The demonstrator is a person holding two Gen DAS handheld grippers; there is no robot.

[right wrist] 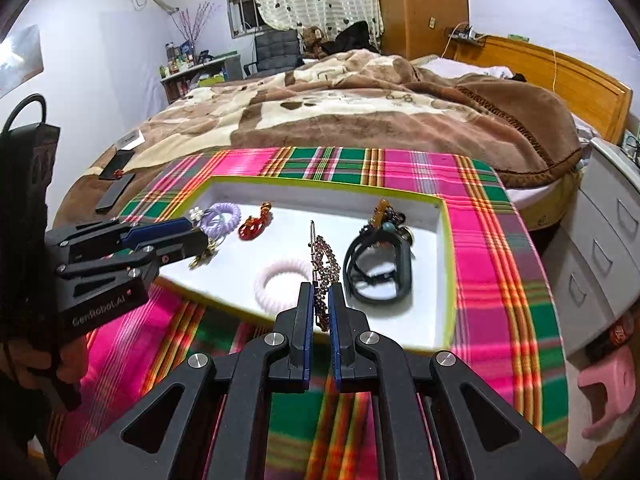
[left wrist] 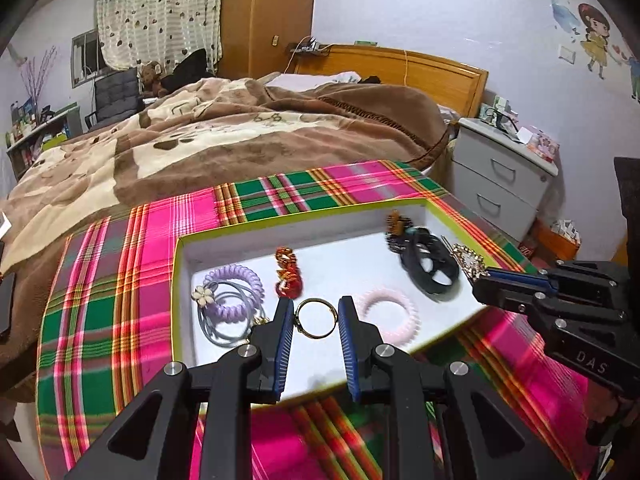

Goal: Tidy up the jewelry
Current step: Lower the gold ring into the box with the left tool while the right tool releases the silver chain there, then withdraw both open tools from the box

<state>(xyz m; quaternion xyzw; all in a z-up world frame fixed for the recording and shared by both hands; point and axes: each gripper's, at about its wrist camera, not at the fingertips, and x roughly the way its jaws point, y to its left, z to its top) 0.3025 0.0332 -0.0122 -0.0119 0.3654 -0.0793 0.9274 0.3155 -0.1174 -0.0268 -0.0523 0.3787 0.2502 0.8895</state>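
Your left gripper stands fairly wide, with the gold ring spanning the gap between its pads, edge to each pad. It looks held, though only at two thin contact points. Your right gripper is pinched nearly shut on the rhinestone hair clip, which sticks out forward past its fingertips over the white tray.

Risks:
- The ring is held across its rim only. Any twist or easing of the pads and it could pivot out and drop, probably into the tray below, possibly onto the plaid cloth nearer you.
- The clip is gripped at one end, and the free end may swing and catch the black strap bundle just right of your right fingertips, or the pink coil tie just left of them.
- The two grippers are near each other, so crossing paths could knock either piece loose.

Hard to make out:
- Whether the ring carries a stone, since its lower left edge is blurred.
- What dangles under the left gripper in the right wrist view.
- The small pieces tangled into the strap bundle's far end.
- The tray's near wall, hidden behind both grippers.
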